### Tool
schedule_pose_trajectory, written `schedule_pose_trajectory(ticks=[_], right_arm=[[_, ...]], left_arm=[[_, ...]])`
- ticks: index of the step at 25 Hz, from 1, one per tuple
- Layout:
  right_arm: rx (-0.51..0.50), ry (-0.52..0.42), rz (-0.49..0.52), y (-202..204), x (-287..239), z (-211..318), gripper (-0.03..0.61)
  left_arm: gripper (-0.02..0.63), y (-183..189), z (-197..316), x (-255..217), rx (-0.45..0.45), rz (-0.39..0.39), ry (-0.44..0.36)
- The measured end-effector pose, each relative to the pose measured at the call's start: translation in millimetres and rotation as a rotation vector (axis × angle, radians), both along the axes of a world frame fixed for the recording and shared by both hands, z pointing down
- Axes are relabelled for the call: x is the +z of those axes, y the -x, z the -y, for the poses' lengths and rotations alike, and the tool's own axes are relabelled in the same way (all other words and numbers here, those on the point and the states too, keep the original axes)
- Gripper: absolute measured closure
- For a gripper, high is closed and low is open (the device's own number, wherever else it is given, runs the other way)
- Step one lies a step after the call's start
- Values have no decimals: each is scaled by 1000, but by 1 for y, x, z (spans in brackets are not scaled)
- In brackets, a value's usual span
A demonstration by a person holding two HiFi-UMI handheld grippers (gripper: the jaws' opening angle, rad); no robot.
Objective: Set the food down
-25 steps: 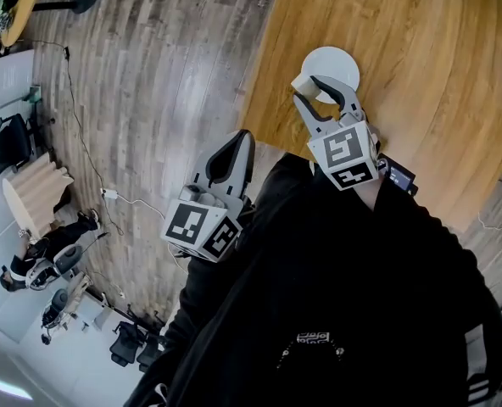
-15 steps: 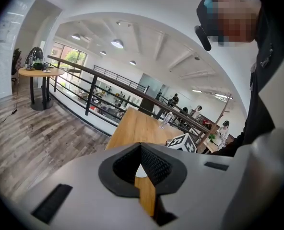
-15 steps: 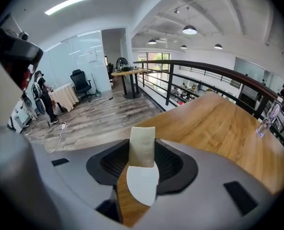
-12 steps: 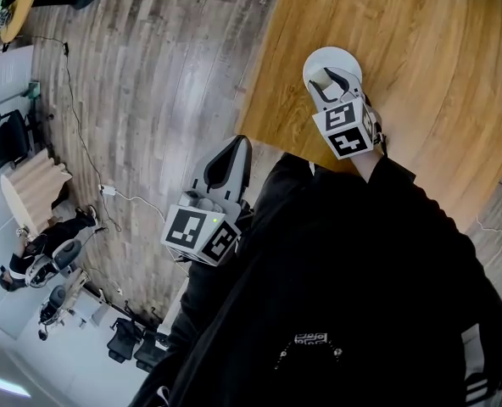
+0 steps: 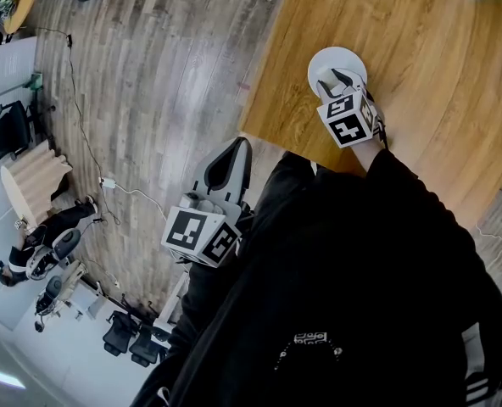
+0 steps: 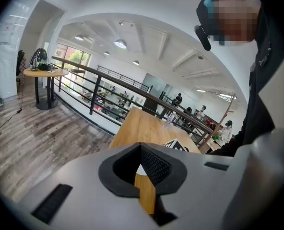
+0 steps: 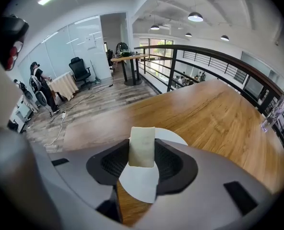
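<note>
Right gripper [image 7: 142, 152] fingers [image 7: 167, 163] clench food slab [image 7: 142, 145], long axis along them; left gripper [image 6: 140, 146] clenched

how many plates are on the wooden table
1. A white plate sits near the wooden table's corner, beneath the right claw, which grips a pale food piece. The table runs out of frame, so others may be hidden.

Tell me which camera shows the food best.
The right gripper view: the pale food sits central, clamped in the right tool over the plate. The head view shows only a sliver; the left gripper view shows none.
</note>
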State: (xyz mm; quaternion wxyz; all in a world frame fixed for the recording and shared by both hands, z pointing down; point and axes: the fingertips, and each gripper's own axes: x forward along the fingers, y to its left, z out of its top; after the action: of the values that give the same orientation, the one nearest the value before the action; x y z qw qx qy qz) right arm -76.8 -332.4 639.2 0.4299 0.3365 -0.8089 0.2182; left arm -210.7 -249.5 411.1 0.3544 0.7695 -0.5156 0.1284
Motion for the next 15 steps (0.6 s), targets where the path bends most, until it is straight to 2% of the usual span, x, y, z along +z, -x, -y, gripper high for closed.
schedule_pose_trajectory(ticks=[15], right_arm=[[-16, 104, -77, -12, 45, -5, 405]], left_arm=[[615, 7, -7, 6, -30, 3, 19]])
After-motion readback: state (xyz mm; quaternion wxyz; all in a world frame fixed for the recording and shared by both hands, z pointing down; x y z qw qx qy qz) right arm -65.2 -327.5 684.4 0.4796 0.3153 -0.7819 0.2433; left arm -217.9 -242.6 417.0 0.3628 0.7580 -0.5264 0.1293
